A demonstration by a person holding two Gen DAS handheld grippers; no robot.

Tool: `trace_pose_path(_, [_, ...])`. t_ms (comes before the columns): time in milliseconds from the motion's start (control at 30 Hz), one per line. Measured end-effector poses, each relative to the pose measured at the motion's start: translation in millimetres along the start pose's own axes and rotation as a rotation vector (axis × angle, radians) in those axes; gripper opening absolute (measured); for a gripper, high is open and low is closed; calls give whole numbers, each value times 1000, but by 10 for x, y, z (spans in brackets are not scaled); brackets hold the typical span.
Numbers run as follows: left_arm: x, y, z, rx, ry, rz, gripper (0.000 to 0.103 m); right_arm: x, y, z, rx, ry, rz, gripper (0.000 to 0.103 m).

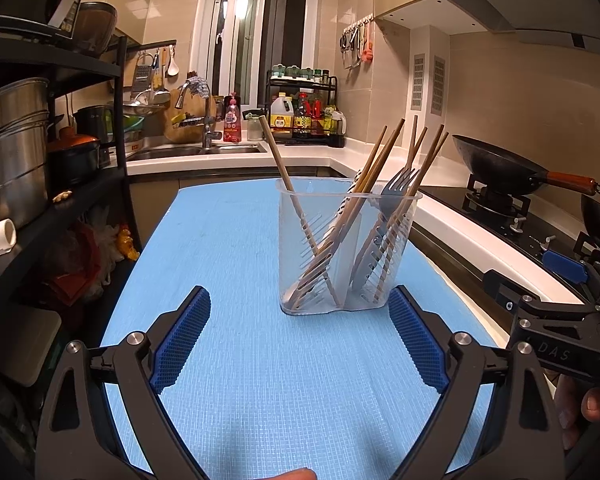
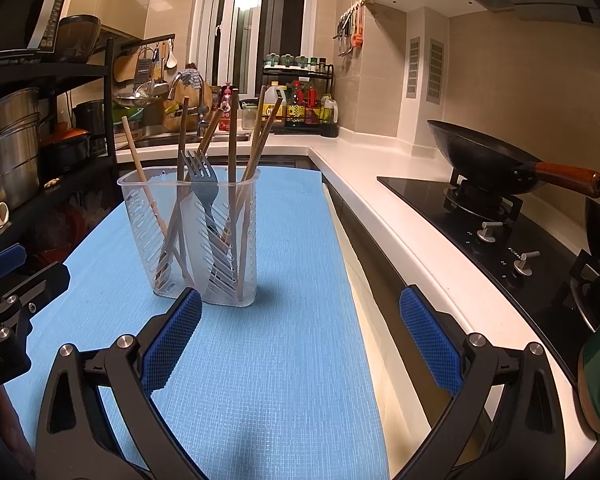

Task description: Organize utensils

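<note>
Black wok [image 2: 484, 160] on gas hob [image 2: 500, 232], right of frame. Sink [image 1: 196, 152] and sauce-bottle rack [image 1: 304, 108] at centre back. Steel pots [image 1: 12, 148] far left.

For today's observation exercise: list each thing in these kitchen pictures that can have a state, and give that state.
Left gripper: open, empty.
Right gripper: open, empty.
Clear utensil holder: upright on the blue mat.
Fork: in holder, tines up.
Chopsticks: in holder, leaning.
Wok: on the burner.

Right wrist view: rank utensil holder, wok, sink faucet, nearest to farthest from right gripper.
From the right gripper:
1. Utensil holder, just ahead-left on the blue mat.
2. Wok, on the stove, right.
3. Sink faucet, back-left counter.
</note>
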State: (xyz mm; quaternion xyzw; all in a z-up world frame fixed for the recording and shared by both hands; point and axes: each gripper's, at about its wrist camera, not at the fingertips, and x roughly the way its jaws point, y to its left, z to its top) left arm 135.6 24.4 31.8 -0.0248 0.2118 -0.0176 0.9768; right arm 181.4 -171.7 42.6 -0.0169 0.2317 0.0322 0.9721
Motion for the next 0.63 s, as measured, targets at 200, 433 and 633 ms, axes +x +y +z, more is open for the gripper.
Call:
trace_pose_path(200, [-2, -2, 6, 4, -6, -5, 90, 0, 4, 1, -1, 1, 0, 98])
trace_pose_path(433, [8, -31, -11, 5, -3, -3, 90, -1, 6, 1, -1, 1, 0, 98])
trace_pose_path(633, [11, -30, -12, 0, 0, 3, 92, -1, 8, -1, 0, 1, 0, 98])
